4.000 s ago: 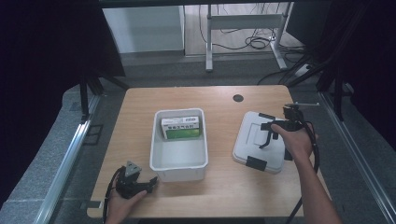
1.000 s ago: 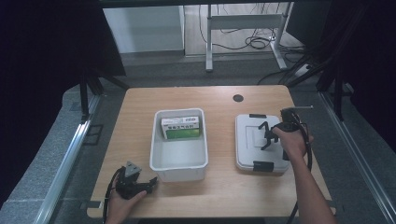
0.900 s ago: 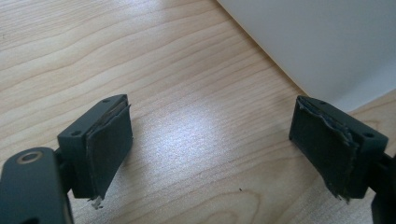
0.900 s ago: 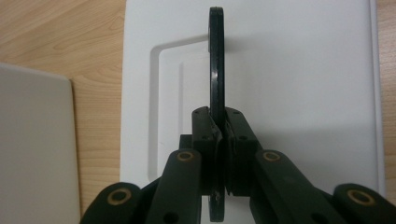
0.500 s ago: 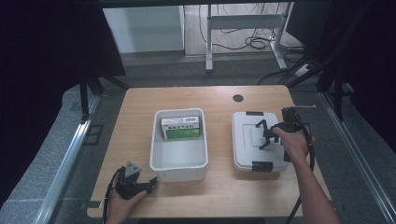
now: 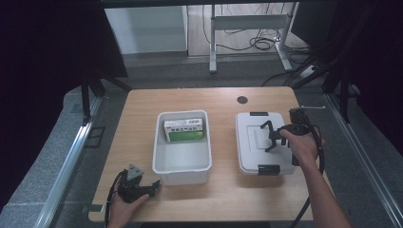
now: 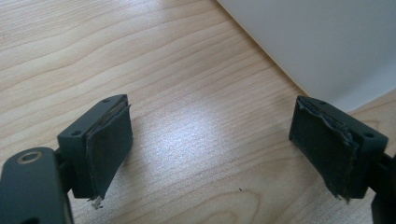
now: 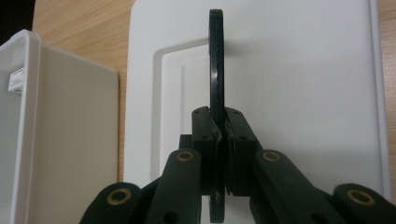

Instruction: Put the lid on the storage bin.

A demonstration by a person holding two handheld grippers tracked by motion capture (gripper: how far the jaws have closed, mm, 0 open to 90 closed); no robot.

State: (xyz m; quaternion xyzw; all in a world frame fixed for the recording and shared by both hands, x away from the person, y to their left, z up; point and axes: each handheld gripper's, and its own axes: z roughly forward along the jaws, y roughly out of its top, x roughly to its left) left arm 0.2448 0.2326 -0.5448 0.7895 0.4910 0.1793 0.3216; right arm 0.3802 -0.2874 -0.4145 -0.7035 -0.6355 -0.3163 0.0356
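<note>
Right gripper view: fingers (image 8: 243, 140) clamping handle (image 8: 215, 60)

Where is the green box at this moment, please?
In the high view, the green box leans against the far wall inside the open white bin, left of the white lid.

Pale wood counter (image 6: 223, 102), rounded corners, dark round grommet (image 6: 242, 99) near the 12 o'clock edge. White open bin (image 6: 182, 164) sits just left of centre; white lid (image 6: 254, 147) with black clips lies flat toward 3 o'clock, close beside the bin but apart. Left tongs (image 6: 153, 186) rest on the wood at 7 o'clock, just beside the bin's near corner.
</note>
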